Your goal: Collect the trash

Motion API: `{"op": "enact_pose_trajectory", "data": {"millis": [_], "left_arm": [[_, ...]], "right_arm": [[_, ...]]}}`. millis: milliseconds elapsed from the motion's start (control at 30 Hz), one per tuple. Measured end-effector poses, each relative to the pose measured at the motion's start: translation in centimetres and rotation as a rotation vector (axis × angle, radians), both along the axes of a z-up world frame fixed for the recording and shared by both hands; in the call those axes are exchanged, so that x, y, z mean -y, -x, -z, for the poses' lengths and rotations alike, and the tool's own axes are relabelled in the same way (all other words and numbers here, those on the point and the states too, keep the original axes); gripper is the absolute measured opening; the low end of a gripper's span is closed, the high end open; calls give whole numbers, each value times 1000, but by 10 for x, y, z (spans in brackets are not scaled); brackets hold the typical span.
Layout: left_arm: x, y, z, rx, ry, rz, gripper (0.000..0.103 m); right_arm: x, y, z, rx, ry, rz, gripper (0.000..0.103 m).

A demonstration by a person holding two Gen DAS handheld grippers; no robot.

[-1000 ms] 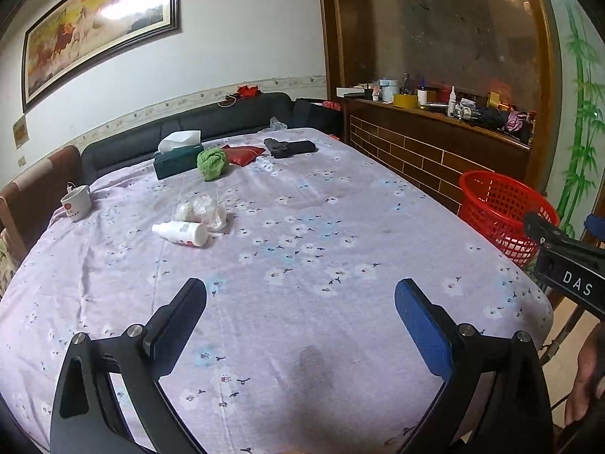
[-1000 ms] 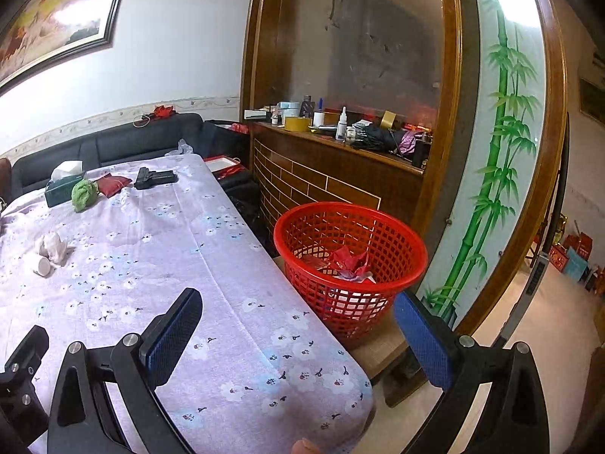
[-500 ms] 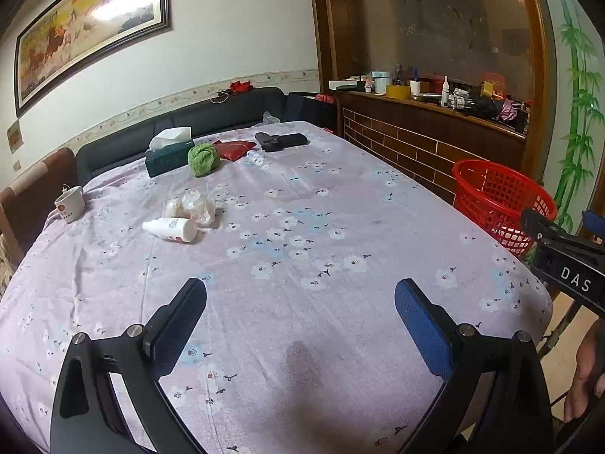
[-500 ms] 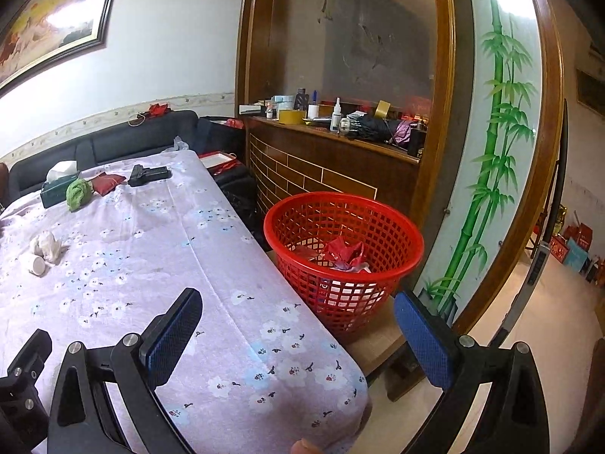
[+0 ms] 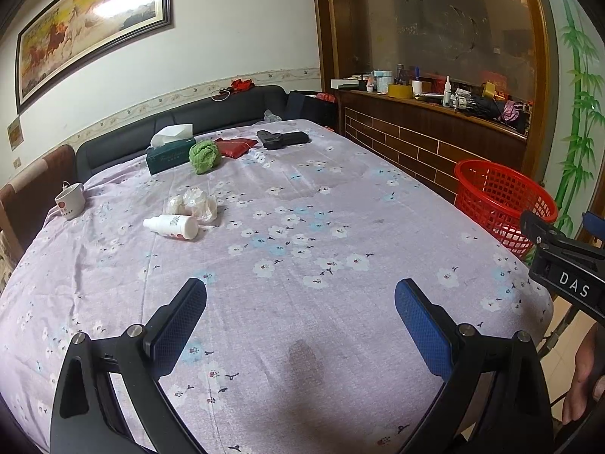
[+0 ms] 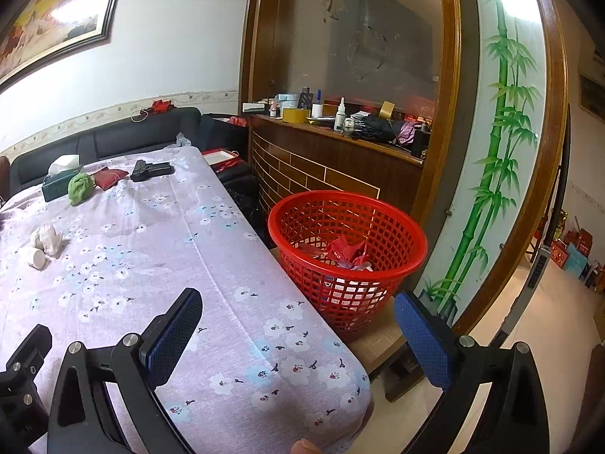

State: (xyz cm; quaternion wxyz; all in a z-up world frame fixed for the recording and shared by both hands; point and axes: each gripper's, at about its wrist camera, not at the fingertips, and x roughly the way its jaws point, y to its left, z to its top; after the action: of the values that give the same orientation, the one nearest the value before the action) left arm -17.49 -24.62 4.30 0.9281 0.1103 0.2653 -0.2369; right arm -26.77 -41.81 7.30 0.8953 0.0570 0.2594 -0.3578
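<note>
**Both grippers empty, trash on the far half of the table**

Your left gripper [image 5: 300, 302] hangs over the near end of the table [image 5: 340, 359] with its blue pads spread wide and nothing between them. Your right gripper [image 6: 298, 316] is spread just as wide and also holds nothing; it sits at the table's right edge, its left finger over the cloth and its right finger beyond the table edge.

The trash on the table lies well ahead of your left gripper, toward the left side: a white bottle [image 5: 172, 226] on its side, and touching it just behind, a crumpled clear wrapper [image 5: 194, 203]. In the right wrist view the same pair, the bottle [image 6: 35, 257] and the wrapper [image 6: 47, 237], shows at the far left.

The red basket [image 6: 348, 227] stands off the table's right side, just ahead of your right gripper, with crumpled red and white scraps [image 6: 346, 253] already inside.

Farther back on the table are a mug [image 5: 70, 200], a tissue box [image 5: 170, 153], a green cloth [image 5: 204, 156], a red pouch [image 5: 235, 146] and a black gun-shaped object [image 5: 281, 139].
</note>
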Motion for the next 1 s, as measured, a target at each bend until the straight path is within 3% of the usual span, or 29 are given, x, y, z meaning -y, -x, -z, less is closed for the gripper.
{"op": "enact_pose_trajectory", "data": {"millis": [1000], "left_arm": [[0,1,3,-14,0,10,99]], "right_arm": [[-2,-2,2,-9,-3,-10,103]]}}
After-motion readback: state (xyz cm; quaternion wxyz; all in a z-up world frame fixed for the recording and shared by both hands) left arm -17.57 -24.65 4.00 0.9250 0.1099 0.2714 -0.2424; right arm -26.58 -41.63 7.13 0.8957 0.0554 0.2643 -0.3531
